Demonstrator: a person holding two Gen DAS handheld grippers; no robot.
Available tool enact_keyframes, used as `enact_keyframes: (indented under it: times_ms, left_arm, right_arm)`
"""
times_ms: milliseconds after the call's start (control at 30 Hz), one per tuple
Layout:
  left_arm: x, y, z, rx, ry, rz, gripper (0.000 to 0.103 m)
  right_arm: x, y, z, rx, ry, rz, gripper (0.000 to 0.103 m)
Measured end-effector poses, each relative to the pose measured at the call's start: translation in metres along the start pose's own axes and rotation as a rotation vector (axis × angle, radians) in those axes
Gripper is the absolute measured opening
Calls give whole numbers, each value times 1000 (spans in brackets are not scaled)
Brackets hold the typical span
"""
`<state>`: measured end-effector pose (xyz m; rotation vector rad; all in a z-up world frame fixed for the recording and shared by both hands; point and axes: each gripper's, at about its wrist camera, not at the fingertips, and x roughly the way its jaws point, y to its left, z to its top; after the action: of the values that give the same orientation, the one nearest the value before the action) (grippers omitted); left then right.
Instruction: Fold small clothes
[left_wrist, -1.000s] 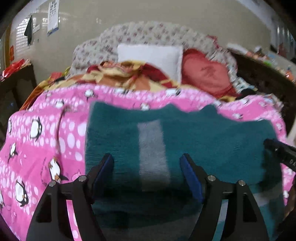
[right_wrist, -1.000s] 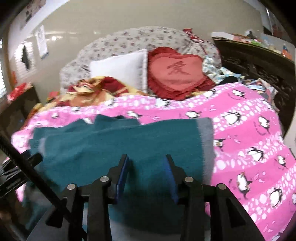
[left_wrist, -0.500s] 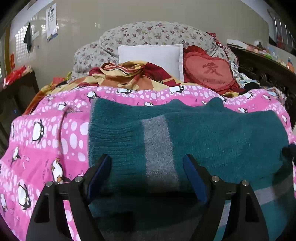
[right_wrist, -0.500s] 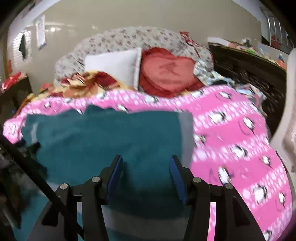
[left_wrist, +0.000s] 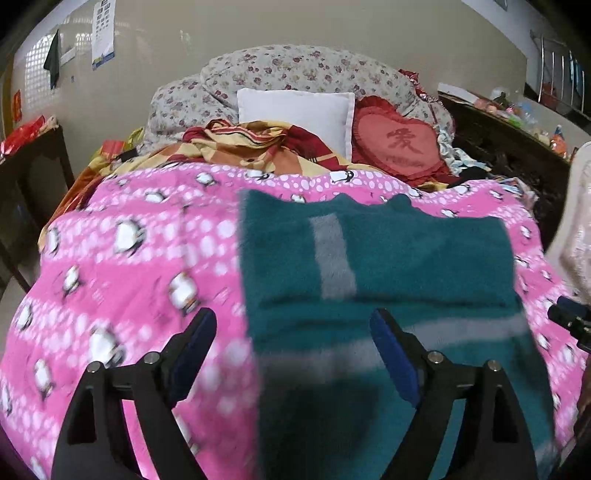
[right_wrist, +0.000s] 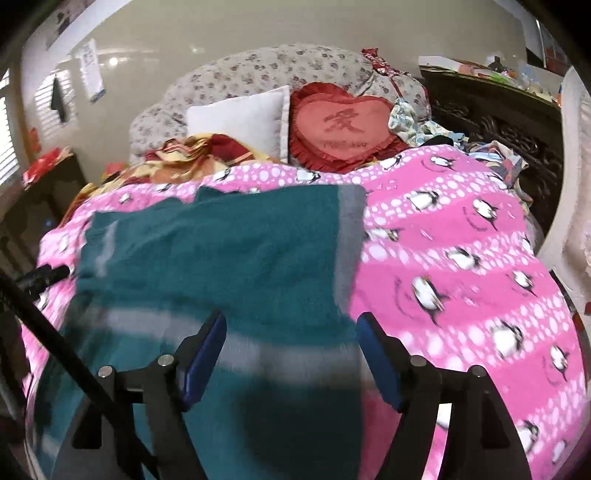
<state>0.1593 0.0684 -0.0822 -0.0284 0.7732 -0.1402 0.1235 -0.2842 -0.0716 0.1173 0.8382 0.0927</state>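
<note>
both grippers have pulled back and outward since the earlier frame: my left gripper (left_wrist: 291, 354) then had the grey band of the sweater between its fingers, and now it straddles the sweater's left edge, one blue pad (left_wrist: 192, 343) over the pink blanket and the other over the knit. my right gripper (right_wrist: 291, 354) has slid toward the sweater's right side, and its jaws, narrow a second ago, stand far wider.

both sets of jaws are opening at this moment and nothing is pinched; the cloth below lies flat and shows no lift or pull, so i read both as released.

the teal sweater (left_wrist: 388, 258) lies on the pink penguin blanket (left_wrist: 129, 266) across the middle of the bed. its upper part is folded over, with a grey band (left_wrist: 334, 258) running up the folded layer and another grey stripe crossing the layer beneath. in the right view a grey hem (right_wrist: 351, 236) marks its right edge.

behind it sit a white pillow (left_wrist: 295, 110), a red heart cushion (left_wrist: 400, 142) and a heap of floral bedding (left_wrist: 295, 70).

i judge one fold has just been laid down and let go. the next move likely calls for taking one side edge, or the near hem, with both grippers level, and carrying it across without dragging the lower layer. motion blur hides the near hem, so i can't pick exact grasp points yet.
</note>
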Motion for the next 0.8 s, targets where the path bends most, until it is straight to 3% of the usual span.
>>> enact_keyframes:
  times_ms: [200,400,600,700,800]
  left_arm:
    - [-46,35,-47,-62,115,-115,88]
    - [-74,52,-116,-108,212,-131,88]
    - [-101,40,-157,-120,209,-182,88]
    - [-98,29,-170,-108,251,-214,88]
    - [-95,18,-183,-76,269,-200,88]
  right_arm:
    - [-48,-25,-54,58,67,99,78]
    - [-80,-23,-117,8,151,166,79]
    - [-100,-20,-163,6,196,210,79]
    - [-105,-23,-177,35,203,240,79]
    - [-106,-23,-189,47,214,251,79]
